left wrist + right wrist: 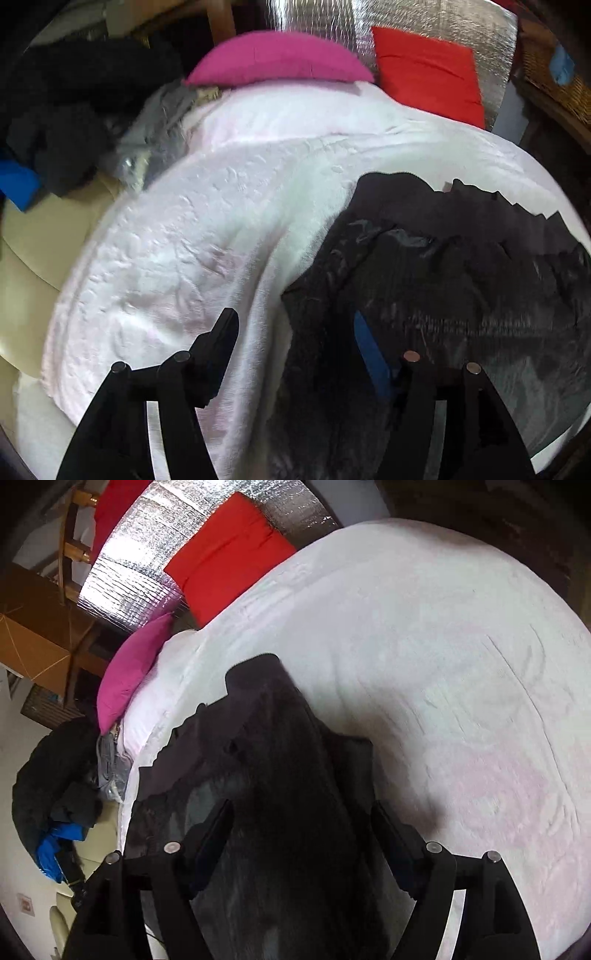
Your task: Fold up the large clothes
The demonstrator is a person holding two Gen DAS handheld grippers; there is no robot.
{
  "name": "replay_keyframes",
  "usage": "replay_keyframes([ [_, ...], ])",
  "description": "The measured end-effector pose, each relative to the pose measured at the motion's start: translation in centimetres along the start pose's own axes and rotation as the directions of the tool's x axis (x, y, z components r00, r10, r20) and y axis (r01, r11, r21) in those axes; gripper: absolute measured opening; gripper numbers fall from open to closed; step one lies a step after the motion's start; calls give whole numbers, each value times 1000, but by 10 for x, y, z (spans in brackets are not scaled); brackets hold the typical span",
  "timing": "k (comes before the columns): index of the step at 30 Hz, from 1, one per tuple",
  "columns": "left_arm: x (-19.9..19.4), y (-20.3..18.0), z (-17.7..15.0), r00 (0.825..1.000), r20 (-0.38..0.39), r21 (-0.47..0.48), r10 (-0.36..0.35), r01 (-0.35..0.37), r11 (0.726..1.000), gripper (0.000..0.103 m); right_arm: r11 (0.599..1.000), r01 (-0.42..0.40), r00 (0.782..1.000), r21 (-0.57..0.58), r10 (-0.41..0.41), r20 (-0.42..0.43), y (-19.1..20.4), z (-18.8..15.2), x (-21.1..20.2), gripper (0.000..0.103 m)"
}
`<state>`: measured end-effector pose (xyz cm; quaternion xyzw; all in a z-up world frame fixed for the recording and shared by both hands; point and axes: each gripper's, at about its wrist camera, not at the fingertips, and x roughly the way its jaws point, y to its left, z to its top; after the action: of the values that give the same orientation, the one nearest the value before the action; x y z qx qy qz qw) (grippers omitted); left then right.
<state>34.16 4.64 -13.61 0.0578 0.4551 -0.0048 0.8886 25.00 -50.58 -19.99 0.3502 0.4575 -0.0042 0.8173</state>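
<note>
While the dark grey, loosely woven garment (443, 280) lies spread on the white textured bedcover (207, 236), the left gripper (295, 332) hovers over its near edge with its jaws wide apart, one finger above the bedcover and the other, with a blue pad, over the dark cloth. Nothing sits between those jaws but the fabric below them.

From the right wrist view, the right gripper (301, 834) has a thick fold of the same dark garment (280, 775) running up between its jaws; the cloth fills the gap and hides the pads, so I cannot tell whether the jaws are pinching it or merely standing around it.

At the head of the bed a magenta cushion (277, 59) lies just beside a red cushion (428, 74), both in front of a silver quilted foil sheet (406, 18). Beside the bed, a heap of black and grey clothes (74, 110) rests with something bright blue (18, 181) at its edge.
</note>
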Motion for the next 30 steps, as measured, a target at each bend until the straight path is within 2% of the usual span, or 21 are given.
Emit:
replay_keyframes([
  [4, -14, 2, -5, 995, 73, 53, 68, -72, 996, 66, 1000, -13, 1000, -11, 13, -10, -7, -7, -8, 80],
  [7, -13, 6, -8, 990, 97, 75, 103, -111, 991, 66, 1000, -14, 999, 0, 14, -29, -16, -9, -5, 80],
  [14, -15, 3, -16, 982, 125, 133, 142, -158, 978, 66, 998, -28, 991, 57, 36, -131, -22, -7, 31, 80],
  [19, -18, 0, -17, 980, 141, 143, 138, -158, 977, 66, 988, -110, 981, 107, 126, -151, -12, -7, 48, 82],
  [23, -17, 1, -16, 980, 140, 141, 144, -164, 976, 66, 986, -160, 979, 37, 163, -124, 14, -13, 44, 82],
  [26, -16, 0, -16, 979, 139, 137, 150, -169, 976, 66, 964, -256, 966, -68, 251, -67, 42, -19, 23, 82],
  [28, -15, -1, -16, 978, 140, 138, 154, -174, 975, 66, 959, -243, 970, -146, 239, -41, 54, -23, 15, 82],
  [30, -15, -3, -17, 978, 139, 140, 158, -177, 974, 66, 973, -178, 983, -147, 170, -65, 53, -25, 27, 82],
])
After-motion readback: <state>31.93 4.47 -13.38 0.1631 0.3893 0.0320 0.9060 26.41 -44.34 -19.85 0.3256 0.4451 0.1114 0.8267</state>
